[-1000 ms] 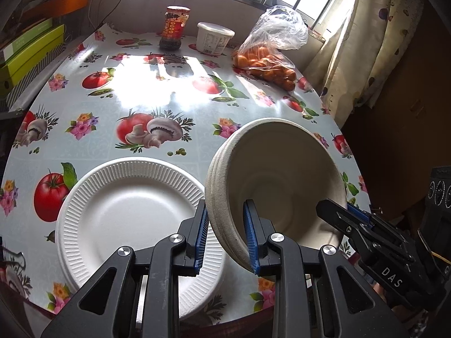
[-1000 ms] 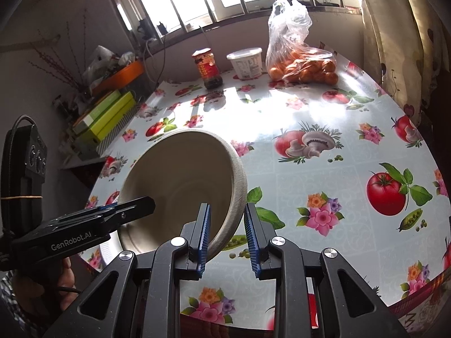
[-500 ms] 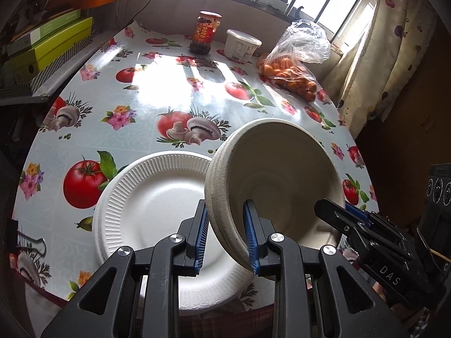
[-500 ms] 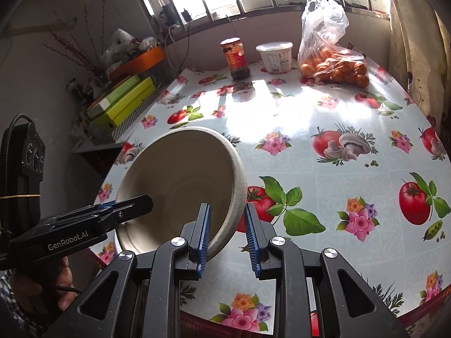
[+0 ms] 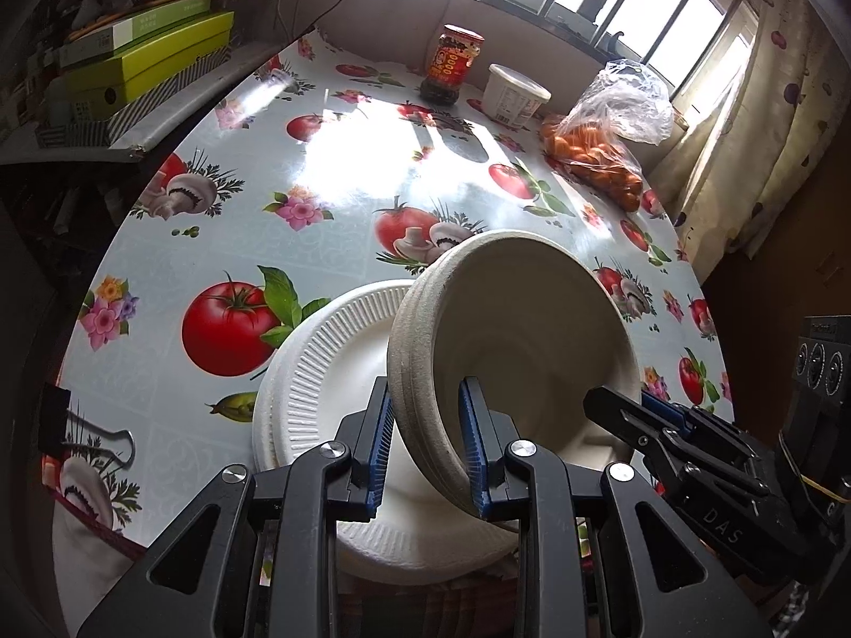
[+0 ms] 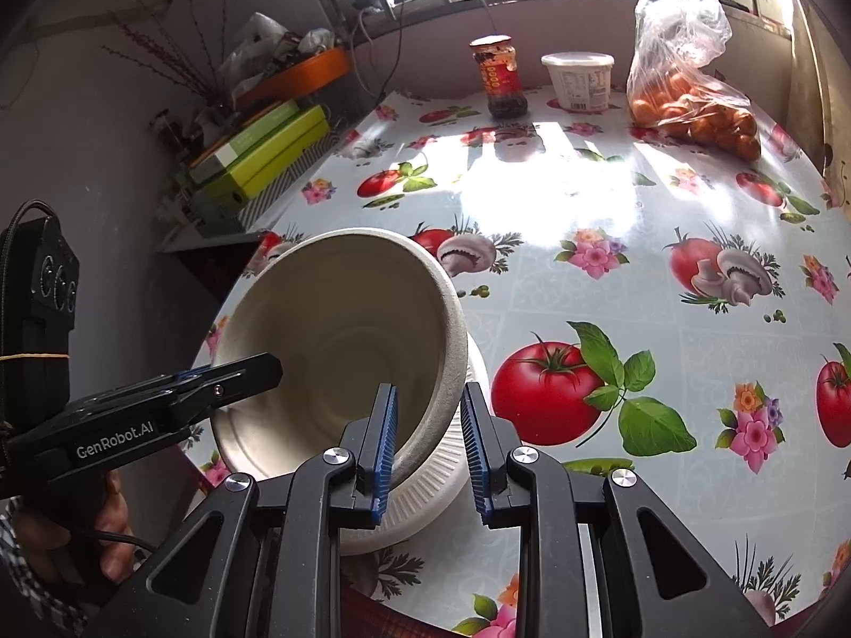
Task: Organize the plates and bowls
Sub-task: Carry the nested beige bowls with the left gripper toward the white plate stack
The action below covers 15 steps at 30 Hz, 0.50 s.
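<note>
Here, left gripper (image 5: pixel 425 436) marked GenRobot.AI, right gripper (image 6: pixel 428 441) marked DAS, both clamped on tilted bowl (image 5: pixel 532 329) rim

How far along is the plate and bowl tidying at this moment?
Done: the white plates sit stacked at the table's near edge. In hand: the left hand-held gripper and right hand-held gripper each clamp the rim of the beige bowls, tilted above the stack. Left: setting them down and letting go.
</note>
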Available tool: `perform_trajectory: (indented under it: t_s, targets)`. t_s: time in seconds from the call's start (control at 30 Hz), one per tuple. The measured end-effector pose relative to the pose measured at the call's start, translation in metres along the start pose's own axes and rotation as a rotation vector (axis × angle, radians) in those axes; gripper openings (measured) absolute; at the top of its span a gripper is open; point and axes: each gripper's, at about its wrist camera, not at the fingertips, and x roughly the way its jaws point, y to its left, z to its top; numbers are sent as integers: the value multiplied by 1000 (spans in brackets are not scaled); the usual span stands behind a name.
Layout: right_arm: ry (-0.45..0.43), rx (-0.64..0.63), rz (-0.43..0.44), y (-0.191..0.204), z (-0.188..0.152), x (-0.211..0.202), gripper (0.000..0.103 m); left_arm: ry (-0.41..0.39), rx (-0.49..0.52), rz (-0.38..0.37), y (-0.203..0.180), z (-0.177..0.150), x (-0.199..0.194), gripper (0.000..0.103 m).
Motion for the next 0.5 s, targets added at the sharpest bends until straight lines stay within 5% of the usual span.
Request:
perform_trajectory:
  t_s: [0.5]
  targets:
    - [53,-23,41,15,0,23,24,15,-51,25,25,-5,0,26]
